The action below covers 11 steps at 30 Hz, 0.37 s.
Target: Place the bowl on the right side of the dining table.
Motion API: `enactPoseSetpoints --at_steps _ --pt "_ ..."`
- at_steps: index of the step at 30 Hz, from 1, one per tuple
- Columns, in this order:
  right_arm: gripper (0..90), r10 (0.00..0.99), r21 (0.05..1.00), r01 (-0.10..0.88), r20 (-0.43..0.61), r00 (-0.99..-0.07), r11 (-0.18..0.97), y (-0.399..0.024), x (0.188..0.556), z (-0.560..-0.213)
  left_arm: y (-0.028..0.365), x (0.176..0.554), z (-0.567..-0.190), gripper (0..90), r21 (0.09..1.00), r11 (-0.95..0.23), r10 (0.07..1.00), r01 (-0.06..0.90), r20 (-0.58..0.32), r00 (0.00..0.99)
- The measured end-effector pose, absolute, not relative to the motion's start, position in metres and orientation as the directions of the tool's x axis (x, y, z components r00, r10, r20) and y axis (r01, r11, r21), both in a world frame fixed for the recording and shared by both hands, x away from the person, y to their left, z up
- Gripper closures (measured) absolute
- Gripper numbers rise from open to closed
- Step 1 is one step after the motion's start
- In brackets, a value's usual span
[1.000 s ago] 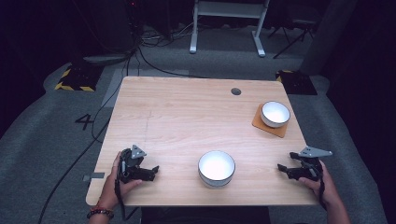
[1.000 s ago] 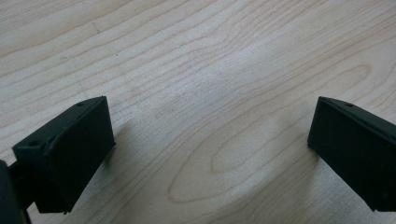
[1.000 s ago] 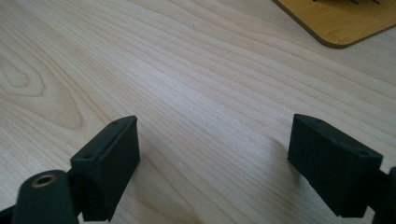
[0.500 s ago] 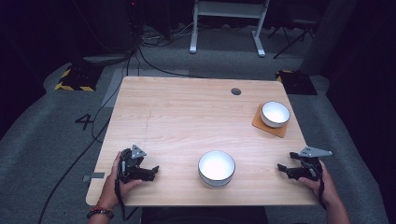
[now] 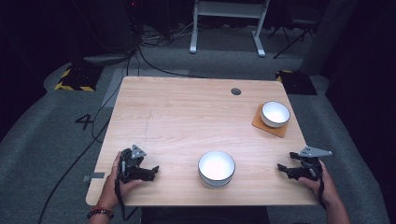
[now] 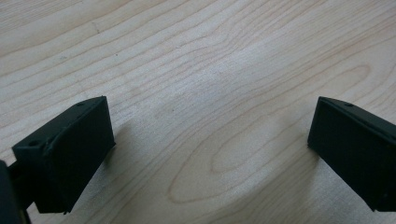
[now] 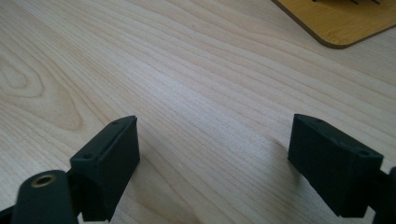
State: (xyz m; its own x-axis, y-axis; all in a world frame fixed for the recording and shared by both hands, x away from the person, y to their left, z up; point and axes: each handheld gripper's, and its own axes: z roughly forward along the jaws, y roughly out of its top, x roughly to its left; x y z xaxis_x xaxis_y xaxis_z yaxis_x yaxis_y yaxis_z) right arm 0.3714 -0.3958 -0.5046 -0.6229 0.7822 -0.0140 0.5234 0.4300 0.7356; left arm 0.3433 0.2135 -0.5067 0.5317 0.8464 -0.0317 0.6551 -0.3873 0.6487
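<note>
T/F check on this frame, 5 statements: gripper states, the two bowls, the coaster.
1. Both grippers are open with nothing between their jaws. True: the left gripper and the right gripper each show bare table between spread jaws.
2. The far bowl sits on an orange coaster. True.
3. The near bowl sits on a coaster too. False: it stands directly on the wood.
4. The left gripper touches the near bowl. False: in the high view it rests apart from the bowl, near the table's left front corner.
5. The two bowls are stacked. False: they stand apart, one at the front edge, one far right.
</note>
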Motion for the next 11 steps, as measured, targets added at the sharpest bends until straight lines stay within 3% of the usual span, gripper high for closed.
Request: enactPoseSetpoints --at_steps 11 --pt "16.7 0.782 0.736 0.523 -0.014 -0.623 0.430 -0.3958 0.3714 -0.5046 0.2134 0.3437 -0.5068 0.4 0.650 -0.388 0.845 0.654 -0.033 0.534"
